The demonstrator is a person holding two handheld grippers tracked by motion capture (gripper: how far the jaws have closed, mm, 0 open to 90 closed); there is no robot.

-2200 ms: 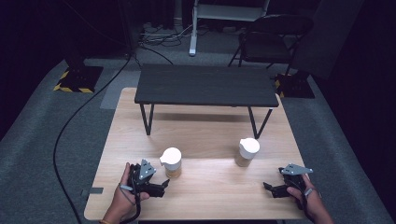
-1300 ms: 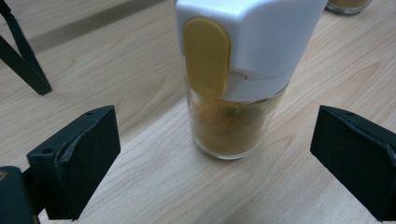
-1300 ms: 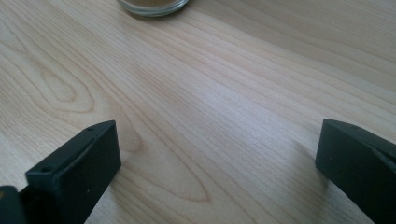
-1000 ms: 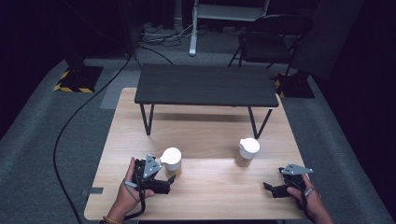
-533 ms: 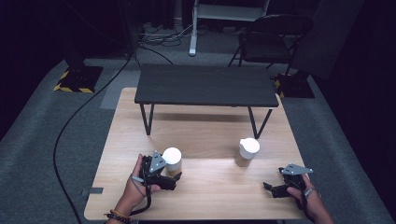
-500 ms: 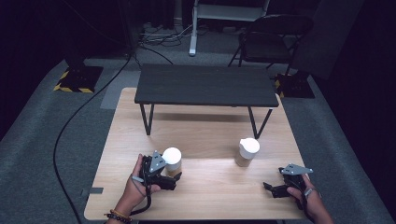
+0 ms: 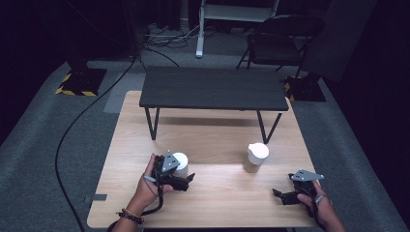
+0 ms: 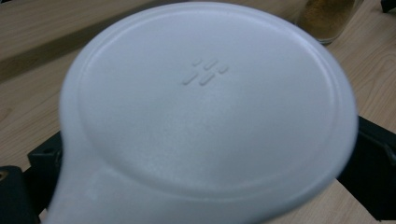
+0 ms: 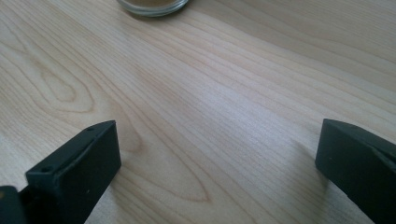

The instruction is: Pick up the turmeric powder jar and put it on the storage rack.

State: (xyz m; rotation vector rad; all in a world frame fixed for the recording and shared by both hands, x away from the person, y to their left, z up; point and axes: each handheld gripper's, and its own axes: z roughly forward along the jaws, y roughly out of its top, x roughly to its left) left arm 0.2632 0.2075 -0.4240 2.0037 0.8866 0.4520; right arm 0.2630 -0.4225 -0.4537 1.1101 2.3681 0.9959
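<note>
White-lidded jar [image 7: 179,163] on pale wooden table [image 7: 217,203]

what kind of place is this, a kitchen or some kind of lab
Probably a lab or recording studio, not a kitchen: a light wooden table stands on grey carpet among dark surroundings, with cables trailing over the floor and a folding chair behind.

Both tools [image 7: 189,179] [image 7: 276,193] spread, low

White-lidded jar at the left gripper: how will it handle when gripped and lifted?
The jar is upright and taller than wide, so a sideways nudge may tip it. Its lid looks like smooth plastic, possibly slippery. The left gripper has jaws on either side of it.
</note>
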